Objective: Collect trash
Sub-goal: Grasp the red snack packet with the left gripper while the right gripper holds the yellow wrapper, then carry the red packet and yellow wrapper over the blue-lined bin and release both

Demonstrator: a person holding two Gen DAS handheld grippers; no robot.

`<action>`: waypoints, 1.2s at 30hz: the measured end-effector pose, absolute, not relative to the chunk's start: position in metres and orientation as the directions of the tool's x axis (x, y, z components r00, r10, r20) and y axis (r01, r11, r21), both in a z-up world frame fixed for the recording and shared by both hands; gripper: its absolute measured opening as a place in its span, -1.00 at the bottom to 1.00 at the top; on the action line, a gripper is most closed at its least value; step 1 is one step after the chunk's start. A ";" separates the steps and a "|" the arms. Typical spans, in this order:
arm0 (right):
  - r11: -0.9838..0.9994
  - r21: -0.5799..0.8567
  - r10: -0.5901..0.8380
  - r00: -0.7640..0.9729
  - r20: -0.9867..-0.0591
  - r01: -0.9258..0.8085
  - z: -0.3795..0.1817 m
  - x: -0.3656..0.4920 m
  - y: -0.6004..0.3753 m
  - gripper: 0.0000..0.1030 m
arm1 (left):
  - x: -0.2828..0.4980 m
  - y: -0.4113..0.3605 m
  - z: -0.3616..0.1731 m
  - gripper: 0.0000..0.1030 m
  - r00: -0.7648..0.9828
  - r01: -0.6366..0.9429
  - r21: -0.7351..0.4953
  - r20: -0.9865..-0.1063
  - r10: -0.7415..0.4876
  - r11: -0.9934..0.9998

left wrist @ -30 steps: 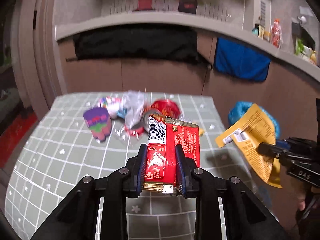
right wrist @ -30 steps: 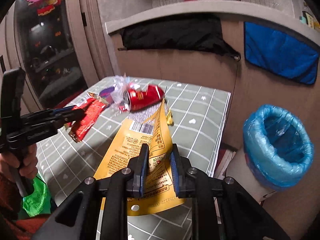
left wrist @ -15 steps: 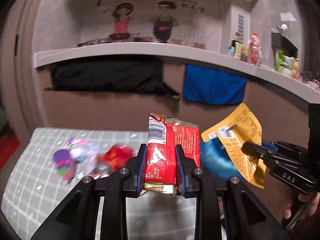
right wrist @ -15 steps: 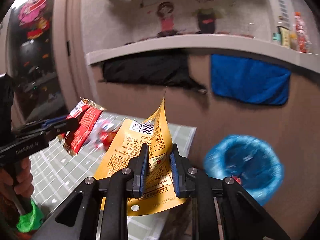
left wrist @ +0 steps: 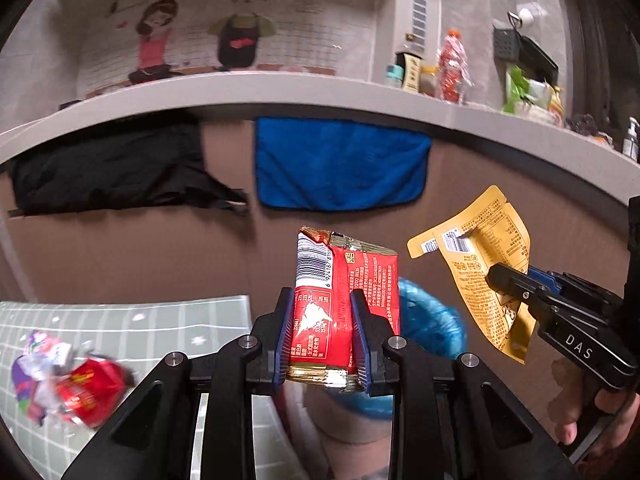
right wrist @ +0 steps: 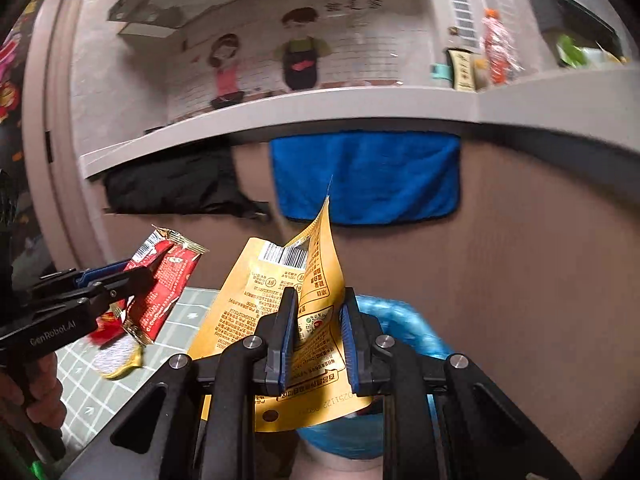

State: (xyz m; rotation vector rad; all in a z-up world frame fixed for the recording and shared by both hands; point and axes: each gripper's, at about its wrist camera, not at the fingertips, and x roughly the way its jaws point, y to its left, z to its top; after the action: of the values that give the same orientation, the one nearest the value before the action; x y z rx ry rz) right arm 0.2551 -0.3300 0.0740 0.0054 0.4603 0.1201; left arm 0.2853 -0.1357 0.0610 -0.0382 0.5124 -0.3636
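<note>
- A red snack wrapper (left wrist: 344,300) is pinched upright between the narrowly parted jaws of the left gripper (left wrist: 323,344), its barcode end uppermost.
- A yellow pouch (right wrist: 296,316) (folded over at its top) is clamped by the right gripper (right wrist: 316,340), whose jaws are closed tight on it.
- A blue-lined bin (left wrist: 432,324) is seen just behind and below both held wrappers.
- More trash, a crushed red can (left wrist: 90,392) among it, is left on the checked tablecloth (left wrist: 160,328), blurred.
</note>
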 end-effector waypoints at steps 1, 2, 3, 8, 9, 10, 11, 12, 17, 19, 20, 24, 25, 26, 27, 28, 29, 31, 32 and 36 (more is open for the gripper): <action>0.994 0.034 0.105 0.889 -0.445 -0.100 0.071 0.257 -0.337 -0.64 | 0.291 -0.145 0.058 -0.45 0.801 0.340 -0.126 -0.480 -0.358 0.932; 0.995 0.037 0.097 0.888 -0.449 -0.090 0.069 0.260 -0.342 -0.64 | 0.296 -0.152 0.055 -0.45 0.796 0.347 -0.126 -0.485 -0.362 0.930; 0.996 0.041 0.090 0.887 -0.454 -0.080 0.066 0.263 -0.346 -0.64 | 0.301 -0.159 0.052 -0.45 0.790 0.351 -0.124 -0.492 -0.365 0.928; 0.996 0.082 0.072 0.877 -0.476 -0.037 0.053 0.278 -0.370 -0.64 | 0.322 -0.184 0.032 -0.45 0.755 0.370 -0.130 -0.535 -0.380 0.920; 0.996 0.088 0.068 0.875 -0.479 -0.030 0.051 0.281 -0.374 -0.64 | 0.326 -0.188 0.029 -0.45 0.751 0.372 -0.127 -0.541 -0.379 0.919; 0.995 0.093 0.064 0.873 -0.483 -0.022 0.048 0.285 -0.378 -0.64 | 0.330 -0.190 0.025 -0.45 0.747 0.374 -0.126 -0.546 -0.379 0.919; 0.995 0.095 0.058 0.872 -0.486 -0.014 0.045 0.288 -0.381 -0.64 | 0.333 -0.192 0.023 -0.45 0.743 0.376 -0.128 -0.551 -0.381 0.918; 0.996 0.094 0.053 0.871 -0.489 -0.007 0.043 0.291 -0.383 -0.63 | 0.337 -0.194 0.020 -0.45 0.739 0.376 -0.130 -0.556 -0.381 0.918; 0.995 0.096 0.036 0.853 -0.520 0.017 0.027 0.306 -0.391 -0.63 | 0.354 -0.198 0.006 -0.45 0.723 0.365 -0.150 -0.576 -0.382 0.919; 0.995 0.102 0.038 0.844 -0.535 0.019 0.019 0.312 -0.392 -0.63 | 0.360 -0.201 -0.003 -0.45 0.712 0.362 -0.158 -0.589 -0.381 0.919; 0.995 0.101 0.037 0.840 -0.541 0.020 0.016 0.314 -0.392 -0.63 | 0.363 -0.202 -0.006 -0.45 0.707 0.362 -0.159 -0.595 -0.382 0.918; 0.996 0.090 0.030 0.830 -0.557 0.024 0.006 0.322 -0.392 -0.63 | 0.372 -0.205 -0.019 -0.45 0.693 0.353 -0.173 -0.612 -0.381 0.920; 0.996 0.089 0.030 0.827 -0.561 0.024 0.003 0.324 -0.392 -0.63 | 0.375 -0.206 -0.022 -0.45 0.690 0.347 -0.178 -0.616 -0.379 0.921; 0.996 0.088 0.028 0.825 -0.564 0.026 0.001 0.326 -0.393 -0.63 | 0.377 -0.206 -0.023 -0.45 0.688 0.344 -0.181 -0.619 -0.379 0.921; 0.996 0.088 0.026 0.823 -0.568 0.029 -0.002 0.328 -0.394 -0.63 | 0.379 -0.206 -0.025 -0.46 0.686 0.342 -0.181 -0.623 -0.377 0.922; 0.995 0.091 0.027 0.821 -0.571 0.030 -0.004 0.330 -0.395 -0.63 | 0.381 -0.207 -0.026 -0.45 0.683 0.340 -0.180 -0.627 -0.374 0.923; 0.995 0.095 0.030 0.818 -0.574 0.030 -0.005 0.332 -0.396 -0.63 | 0.383 -0.208 -0.028 -0.45 0.681 0.339 -0.182 -0.630 -0.374 0.923; 0.994 0.101 0.033 0.815 -0.579 0.032 -0.009 0.335 -0.397 -0.63 | 0.387 -0.209 -0.031 -0.45 0.674 0.334 -0.189 -0.637 -0.375 0.923; 0.994 0.101 0.033 0.813 -0.582 0.032 -0.010 0.337 -0.397 -0.63 | 0.388 -0.210 -0.033 -0.45 0.670 0.334 -0.191 -0.640 -0.376 0.923; 0.994 0.103 0.038 0.804 -0.594 0.029 -0.015 0.344 -0.397 -0.63 | 0.393 -0.215 -0.037 -0.45 0.666 0.339 -0.192 -0.642 -0.379 0.921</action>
State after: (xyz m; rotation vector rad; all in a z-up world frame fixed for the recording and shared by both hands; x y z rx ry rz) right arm 0.3437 -0.3966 -0.0151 0.1088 0.6375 0.0047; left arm 0.3934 -0.2154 -0.0372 -0.0581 0.7381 -0.4056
